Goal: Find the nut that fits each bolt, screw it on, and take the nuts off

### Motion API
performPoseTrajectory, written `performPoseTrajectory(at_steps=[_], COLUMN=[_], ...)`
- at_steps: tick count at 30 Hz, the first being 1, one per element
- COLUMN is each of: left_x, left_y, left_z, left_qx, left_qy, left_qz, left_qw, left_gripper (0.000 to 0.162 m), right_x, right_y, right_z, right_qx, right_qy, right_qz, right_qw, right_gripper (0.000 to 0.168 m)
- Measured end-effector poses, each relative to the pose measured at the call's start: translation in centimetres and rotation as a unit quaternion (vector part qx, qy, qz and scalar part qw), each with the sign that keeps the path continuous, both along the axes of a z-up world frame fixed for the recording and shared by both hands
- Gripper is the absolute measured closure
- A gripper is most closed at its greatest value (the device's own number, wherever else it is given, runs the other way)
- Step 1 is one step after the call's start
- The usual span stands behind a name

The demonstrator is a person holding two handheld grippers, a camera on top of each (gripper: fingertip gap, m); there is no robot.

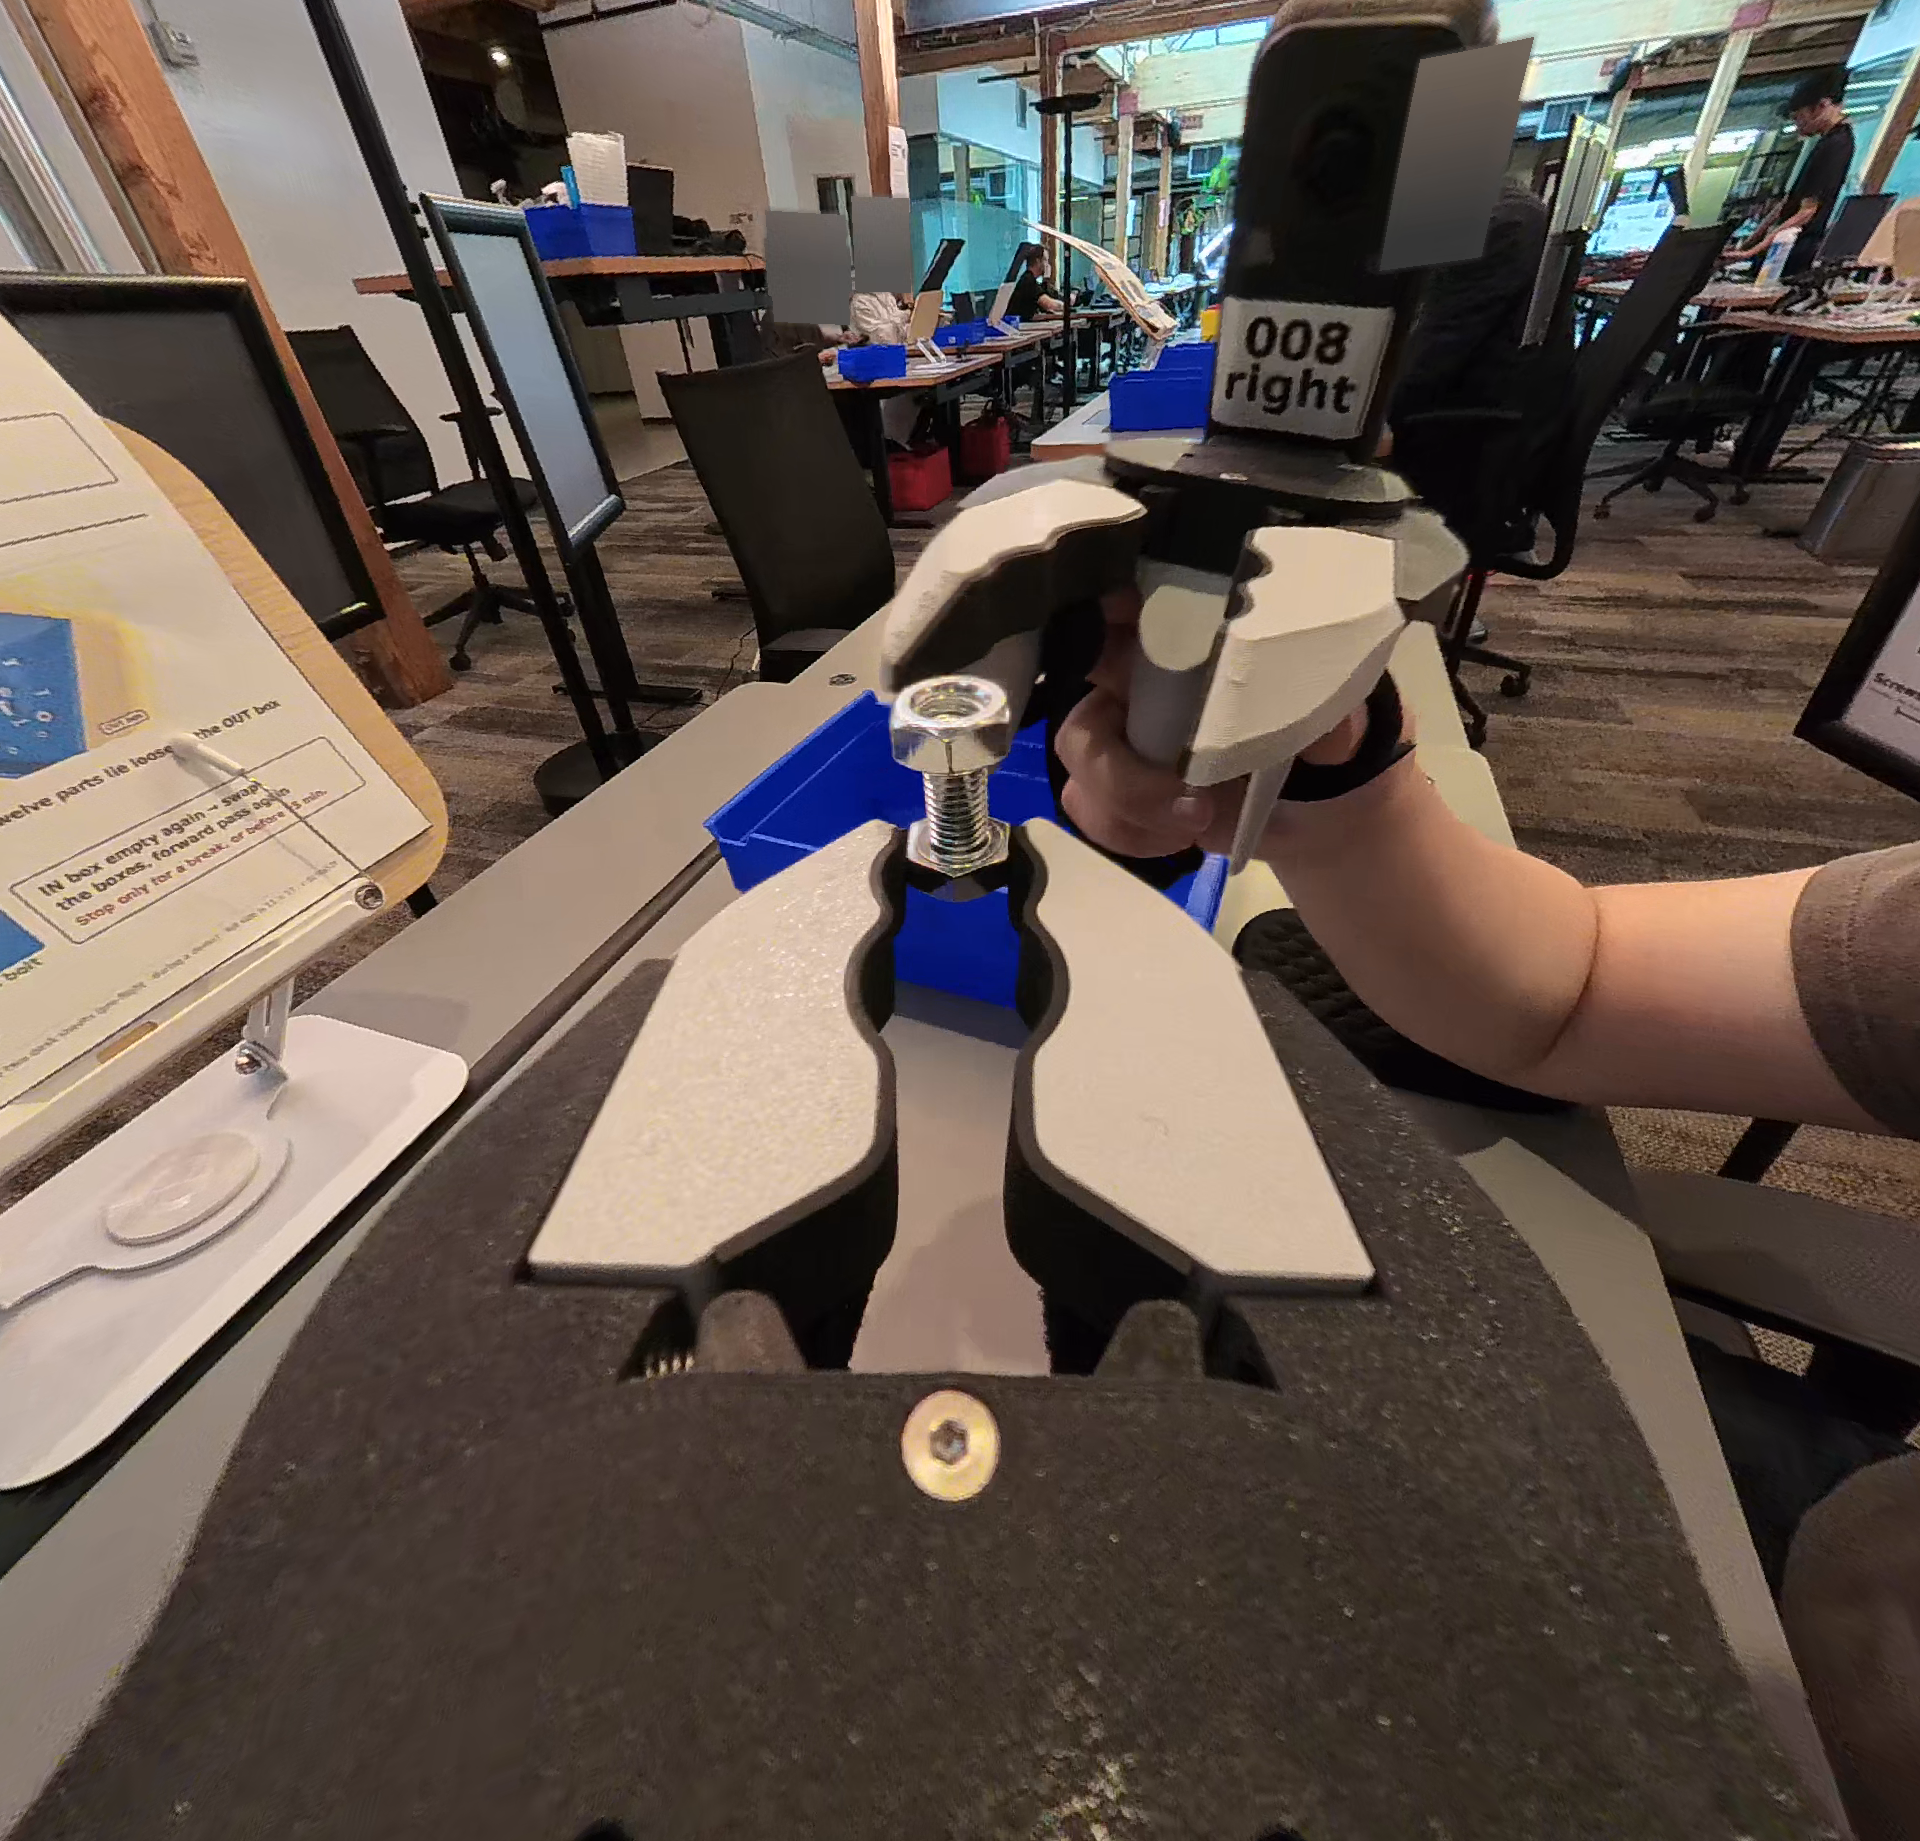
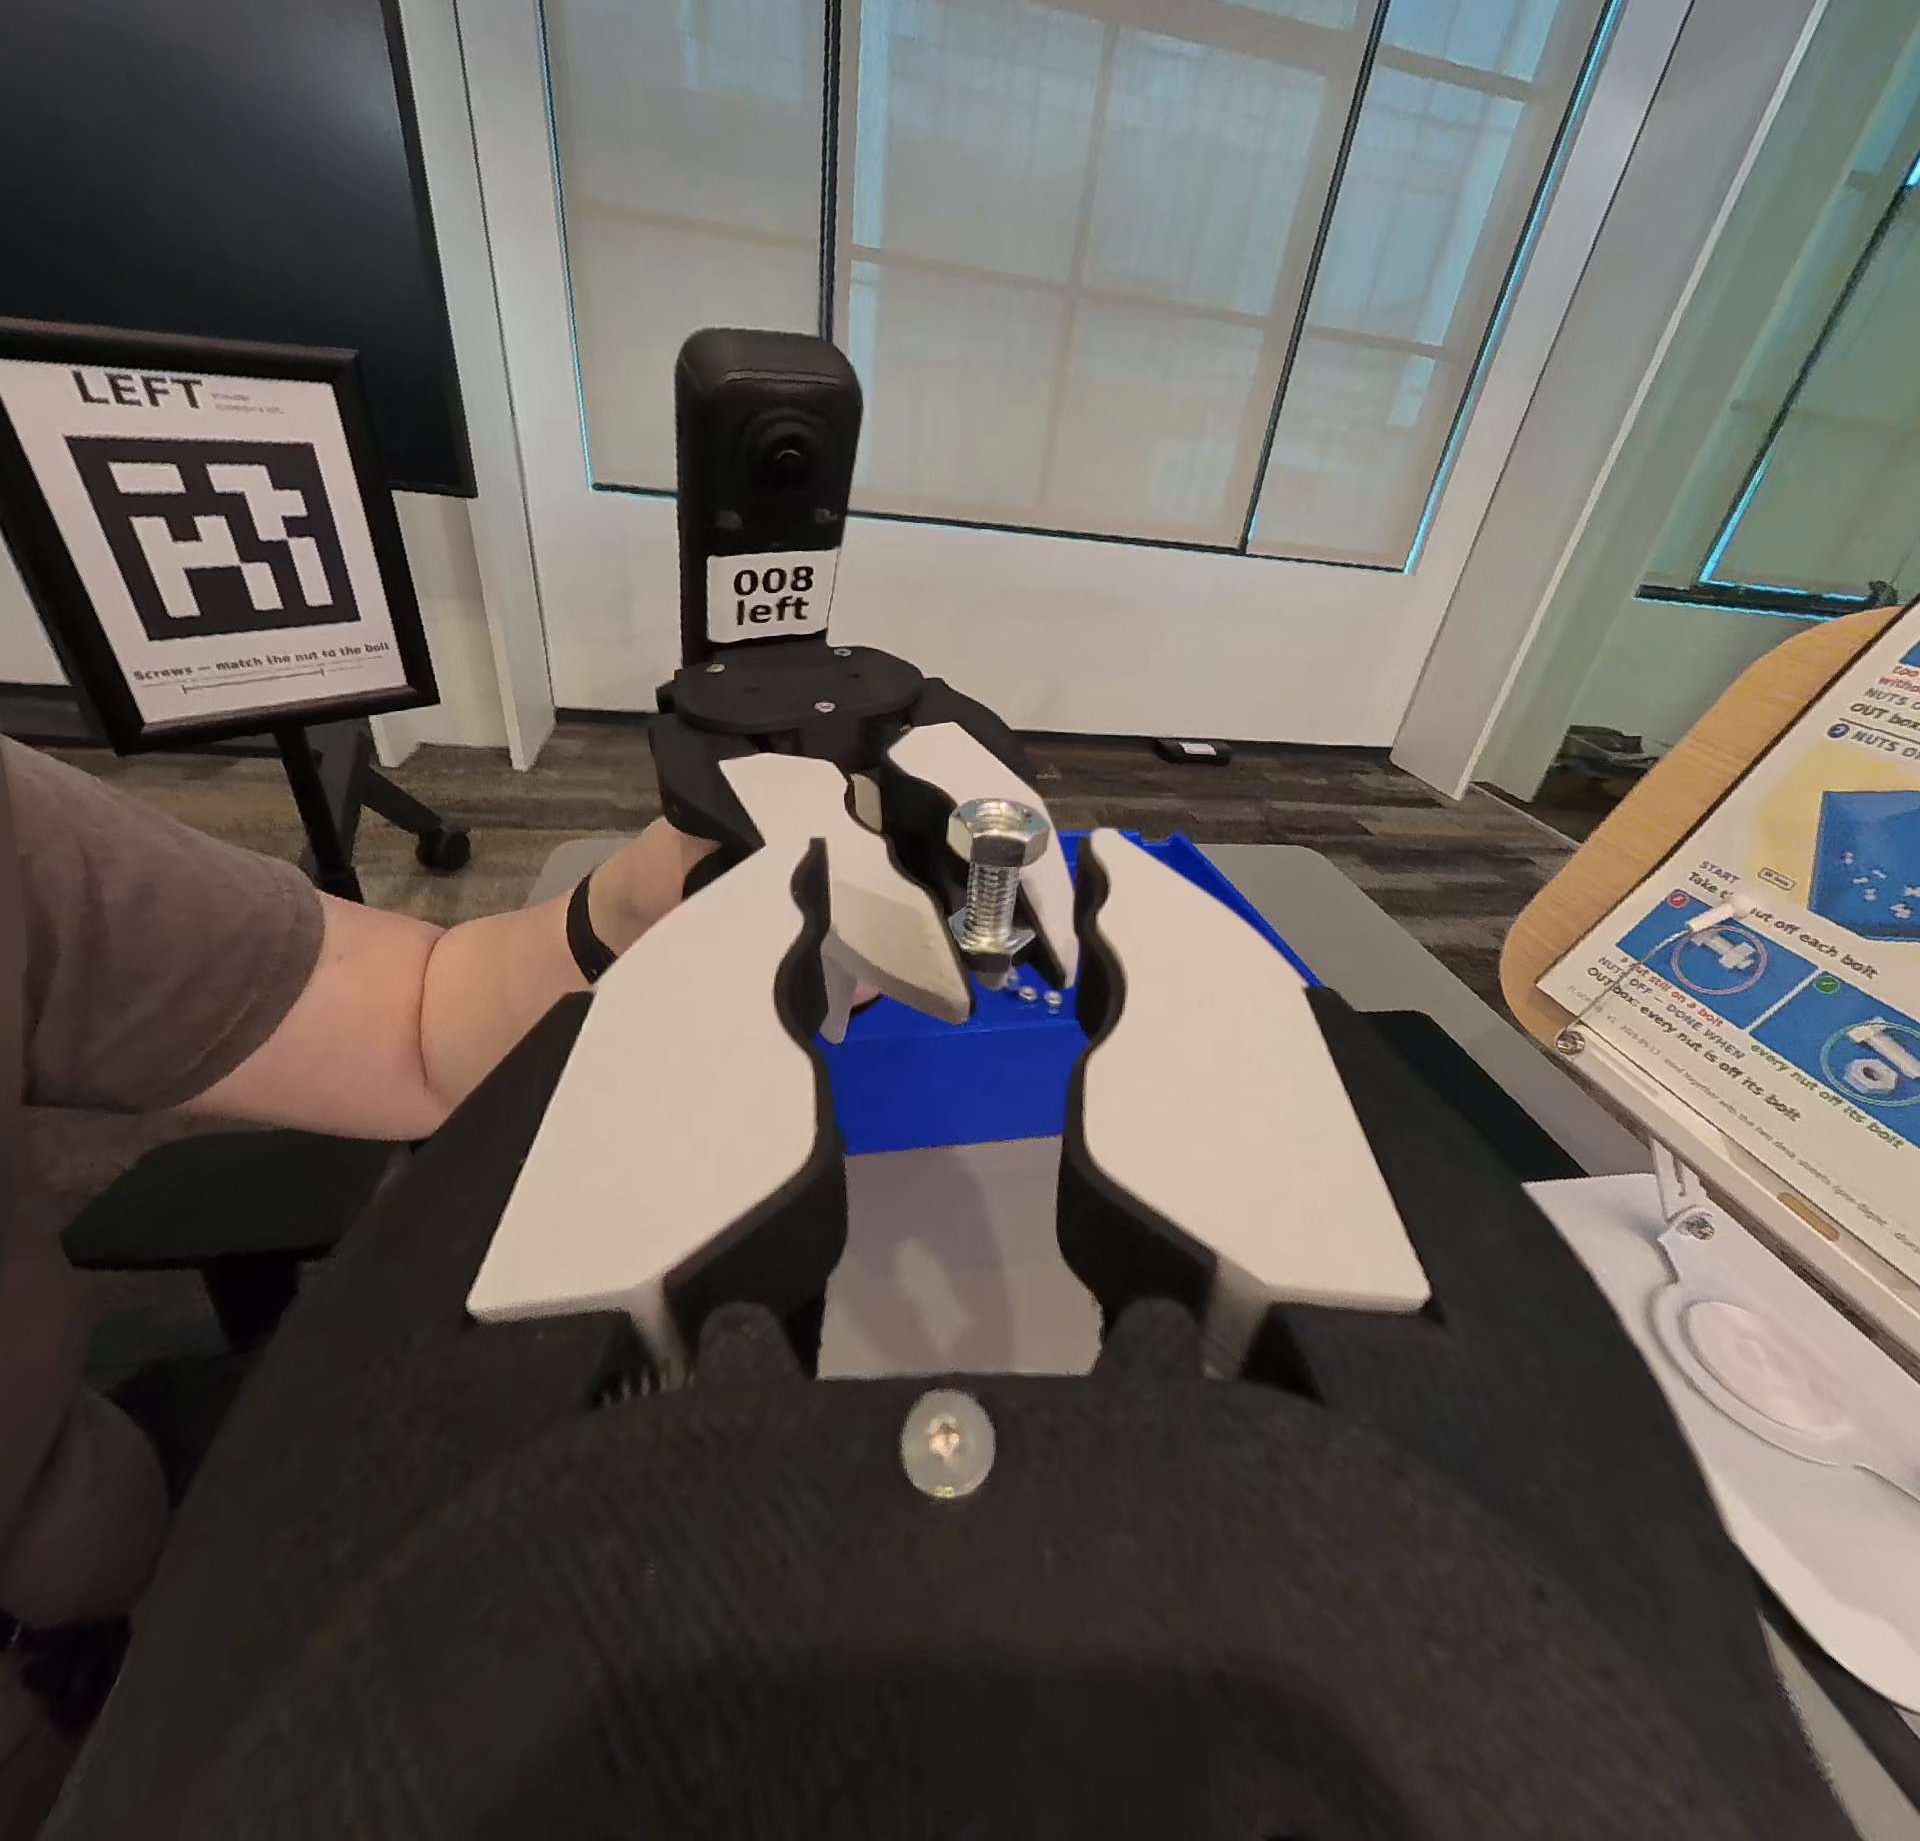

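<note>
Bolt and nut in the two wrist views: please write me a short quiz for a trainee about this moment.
1. True or false: the left gripper grips the bolt at its head.
2. Fill in: the right gripper is ____ (open or shut).
3. Where is the nut? A) touching the bolt's head B) at the bolt's top end C) off the bolt.
Key: 1 true; 2 open; 3 B.

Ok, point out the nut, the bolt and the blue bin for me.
nut (image 1: 950, 733), left wrist view, on its front hex face.
bolt (image 1: 953, 817), left wrist view, on its bare thread.
blue bin (image 2: 951, 1085), right wrist view, on its near wall.
</note>
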State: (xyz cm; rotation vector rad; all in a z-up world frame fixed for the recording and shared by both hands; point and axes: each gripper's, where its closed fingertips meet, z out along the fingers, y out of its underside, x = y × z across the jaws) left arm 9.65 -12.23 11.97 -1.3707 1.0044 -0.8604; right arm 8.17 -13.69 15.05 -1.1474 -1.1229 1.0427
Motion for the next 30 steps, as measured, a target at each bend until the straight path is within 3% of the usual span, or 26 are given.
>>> performPoseTrajectory(at_steps=[5, 30], left_x=[0.7, 0.0], left_y=[-0.4, 0.2], left_z=[-0.5, -0.3], left_qx=[0.005, 0.011], left_qy=[0.014, 0.014], left_qz=[-0.010, 0.007], left_qw=[1.000, 1.000], left_gripper=[0.144, 0.144], right_x=[-0.7, -0.3], right_y=[-0.6, -0.7], right_z=[-0.3, -0.2], right_qx=[-0.028, -0.017], right_qy=[0.009, -0.007], right_qz=[0.039, 0.024], right_qw=[0.999, 1.000], right_gripper=[0.121, 0.121])
